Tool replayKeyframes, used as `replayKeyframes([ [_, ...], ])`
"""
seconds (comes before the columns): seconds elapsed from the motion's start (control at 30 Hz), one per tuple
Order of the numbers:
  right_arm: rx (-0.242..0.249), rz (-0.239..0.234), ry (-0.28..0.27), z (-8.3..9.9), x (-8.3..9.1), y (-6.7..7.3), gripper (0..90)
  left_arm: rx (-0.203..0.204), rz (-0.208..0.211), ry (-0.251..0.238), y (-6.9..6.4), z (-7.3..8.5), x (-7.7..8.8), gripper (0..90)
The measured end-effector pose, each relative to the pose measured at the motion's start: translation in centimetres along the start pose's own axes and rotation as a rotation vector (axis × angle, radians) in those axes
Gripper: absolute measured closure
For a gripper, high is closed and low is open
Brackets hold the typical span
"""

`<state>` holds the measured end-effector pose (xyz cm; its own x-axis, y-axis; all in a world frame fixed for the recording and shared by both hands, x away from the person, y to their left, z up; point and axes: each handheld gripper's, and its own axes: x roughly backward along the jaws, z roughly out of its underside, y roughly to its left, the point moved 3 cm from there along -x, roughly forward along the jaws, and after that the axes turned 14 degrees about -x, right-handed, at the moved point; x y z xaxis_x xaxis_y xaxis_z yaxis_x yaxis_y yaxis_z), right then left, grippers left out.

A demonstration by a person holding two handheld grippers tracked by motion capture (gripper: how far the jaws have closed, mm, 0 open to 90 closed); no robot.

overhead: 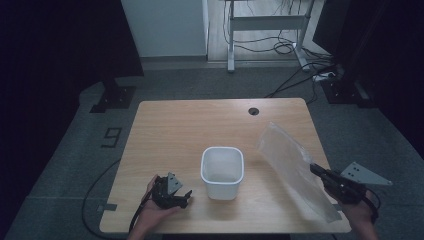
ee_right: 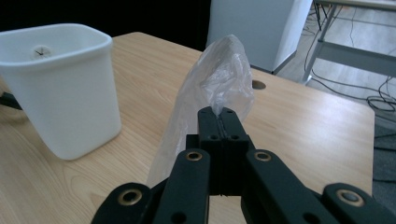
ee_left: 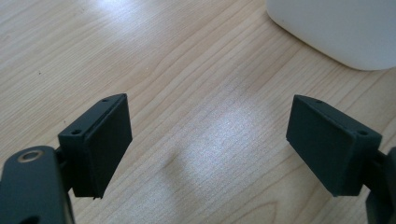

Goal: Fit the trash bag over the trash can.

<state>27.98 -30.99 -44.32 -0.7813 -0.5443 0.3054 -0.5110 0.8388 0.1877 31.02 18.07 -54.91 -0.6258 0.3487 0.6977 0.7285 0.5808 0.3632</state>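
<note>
A clear plastic bag (overhead: 292, 167) is lifted at the table's right side, its lower end near the front edge. My right gripper (overhead: 316, 170) is shut on the bag's edge; in the right gripper view the bag (ee_right: 219, 88) rises crumpled from between the closed jaws of that gripper (ee_right: 219, 114). A white square bin (overhead: 222, 171) stands upright at the table's middle front, also seen as the bin (ee_right: 60, 88) left of the bag. My left gripper (overhead: 186, 196) rests low on the table left of the bin, open and empty (ee_left: 210, 140), with the bin's base (ee_left: 336, 28) just beyond.
The wooden table (overhead: 180, 125) has a round cable hole (overhead: 254, 111) at the back. Behind it are a desk frame (overhead: 265, 25) with cables on the floor and dark stands at both sides.
</note>
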Motion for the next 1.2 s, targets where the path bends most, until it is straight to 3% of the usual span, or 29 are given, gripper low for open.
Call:
replayKeyframes([
  [0.17, 0.026, -0.023, -0.008, -1.4, 0.4, 1.1, 89.1, 0.004, 0.001, -0.002, 0.1, 0.0, 0.1, 14.0],
  [0.57, 0.073, -0.109, -0.06, -5.6, 1.1, 4.4, 89.1, 0.069, 0.001, -0.048, 0.9, -0.3, 1.0, 14.2],
  [0.77, 0.081, -0.147, -0.072, -6.4, 1.1, 5.5, 89.2, 0.095, -0.007, -0.07, 1.4, -0.5, 1.6, 14.3],
  [1.2, 0.098, -0.235, -0.09, -8.3, 1.5, 7.7, 89.1, 0.12, -0.055, -0.184, 3.2, -3.1, 5.2, 15.4],
])
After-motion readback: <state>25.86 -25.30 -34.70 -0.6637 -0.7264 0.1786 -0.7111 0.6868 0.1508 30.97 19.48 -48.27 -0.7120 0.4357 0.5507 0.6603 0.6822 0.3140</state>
